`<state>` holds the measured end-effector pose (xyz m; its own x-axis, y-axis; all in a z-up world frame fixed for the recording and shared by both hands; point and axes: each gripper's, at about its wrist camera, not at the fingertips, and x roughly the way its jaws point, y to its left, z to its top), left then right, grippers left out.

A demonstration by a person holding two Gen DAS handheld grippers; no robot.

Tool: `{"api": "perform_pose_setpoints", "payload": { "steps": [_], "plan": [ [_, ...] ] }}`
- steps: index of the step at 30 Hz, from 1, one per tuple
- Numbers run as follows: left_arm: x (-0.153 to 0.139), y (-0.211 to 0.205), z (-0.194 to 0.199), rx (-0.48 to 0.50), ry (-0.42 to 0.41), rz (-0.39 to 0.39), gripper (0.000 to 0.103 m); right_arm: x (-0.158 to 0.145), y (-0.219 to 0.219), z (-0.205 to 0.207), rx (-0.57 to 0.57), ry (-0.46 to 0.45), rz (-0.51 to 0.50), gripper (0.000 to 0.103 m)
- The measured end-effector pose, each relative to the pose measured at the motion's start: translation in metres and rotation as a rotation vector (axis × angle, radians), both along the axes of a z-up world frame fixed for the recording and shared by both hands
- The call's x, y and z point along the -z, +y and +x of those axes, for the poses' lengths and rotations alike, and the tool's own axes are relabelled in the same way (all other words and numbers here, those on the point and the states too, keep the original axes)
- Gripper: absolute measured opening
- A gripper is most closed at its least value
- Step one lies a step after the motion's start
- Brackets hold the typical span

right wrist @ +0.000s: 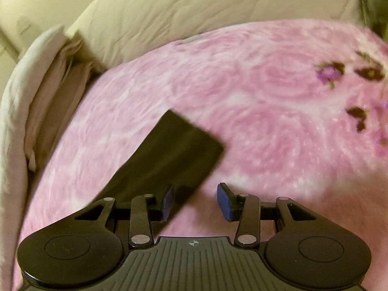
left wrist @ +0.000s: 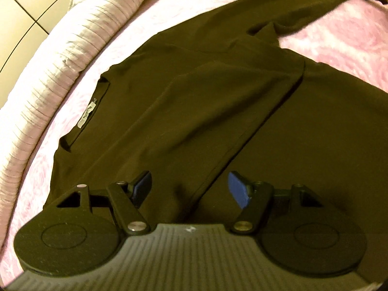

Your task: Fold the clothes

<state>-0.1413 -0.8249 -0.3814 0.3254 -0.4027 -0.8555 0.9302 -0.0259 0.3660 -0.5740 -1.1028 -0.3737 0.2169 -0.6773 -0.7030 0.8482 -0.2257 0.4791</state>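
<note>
A dark olive long-sleeved shirt [left wrist: 194,97] lies flat on the bed, its neck label [left wrist: 87,112] towards the left. One sleeve [left wrist: 230,111] is folded slantwise across the body. The other sleeve [left wrist: 303,4] stretches away to the upper right. My left gripper [left wrist: 189,181] hovers over the folded sleeve's lower end, open, with nothing pressed between its blue pads. In the right wrist view that sleeve's cuff end [right wrist: 184,140] lies flat on the blanket. My right gripper [right wrist: 196,194] is open just behind it, the cloth passing under the left finger without being pinched.
A pink rose-patterned blanket [right wrist: 266,121] covers the bed. A cream duvet or pillow [right wrist: 194,12] is bunched at the far side. A pale ruched bed edge [left wrist: 48,77] runs along the left, with tiled floor [left wrist: 24,4] beyond it.
</note>
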Motion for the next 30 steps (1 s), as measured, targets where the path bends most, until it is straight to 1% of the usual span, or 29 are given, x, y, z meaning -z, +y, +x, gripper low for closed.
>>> {"api": "perform_pose_setpoints", "payload": {
  "steps": [3,4,5,6,7,8,12,14,16,20,22,24,26,27,29,30],
  "plan": [
    [0.002,-0.003,0.001,0.008,-0.013,0.012,0.066,0.005,-0.008,-0.006,0.008,-0.027,-0.034,0.043],
    [0.002,-0.004,0.001,0.011,-0.016,0.013,0.066,0.005,-0.01,-0.007,0.012,-0.037,-0.037,0.041],
    [0.001,-0.004,0.001,0.014,-0.018,0.011,0.066,0.004,-0.011,-0.009,0.02,-0.035,-0.031,0.026],
    [-0.001,-0.004,0.001,0.017,-0.02,0.009,0.066,0.002,-0.01,-0.009,0.027,-0.03,-0.02,0.013],
    [-0.002,-0.004,0.0,0.019,-0.021,0.007,0.066,-0.001,-0.009,-0.009,0.035,-0.026,-0.008,0.002],
    [-0.004,-0.004,0.0,0.019,-0.022,0.001,0.066,-0.004,-0.008,-0.005,0.041,-0.023,-0.003,0.001],
    [-0.019,0.003,0.002,0.001,-0.017,-0.037,0.066,-0.047,0.003,0.037,-0.068,0.102,-0.049,0.001],
    [-0.028,0.012,0.007,-0.026,-0.009,-0.058,0.066,-0.074,0.008,0.075,-0.181,0.163,-0.119,0.001],
    [-0.037,0.025,0.015,-0.061,-0.001,-0.078,0.066,-0.101,0.015,0.126,-0.311,0.199,-0.203,0.001],
    [-0.054,0.063,0.036,-0.141,0.006,-0.117,0.066,-0.156,0.05,0.237,-0.563,0.159,-0.403,0.001],
    [-0.062,0.09,0.051,-0.195,0.012,-0.134,0.066,-0.183,0.098,0.298,-0.729,0.14,-0.563,0.001],
    [-0.067,0.118,0.068,-0.252,0.02,-0.147,0.066,-0.193,0.158,0.35,-0.9,0.109,-0.674,0.001],
    [-0.068,0.149,0.085,-0.311,0.029,-0.15,0.066,-0.175,0.222,0.404,-1.113,0.068,-0.674,0.001],
    [-0.067,0.164,0.093,-0.335,0.031,-0.147,0.066,-0.158,0.25,0.426,-1.204,0.072,-0.653,0.001],
    [-0.064,0.192,0.107,-0.362,0.023,-0.135,0.066,-0.114,0.293,0.467,-1.336,0.097,-0.548,0.001],
    [-0.064,0.206,0.114,-0.374,0.017,-0.136,0.066,-0.093,0.308,0.482,-1.373,0.113,-0.491,0.001]
  ]
}}
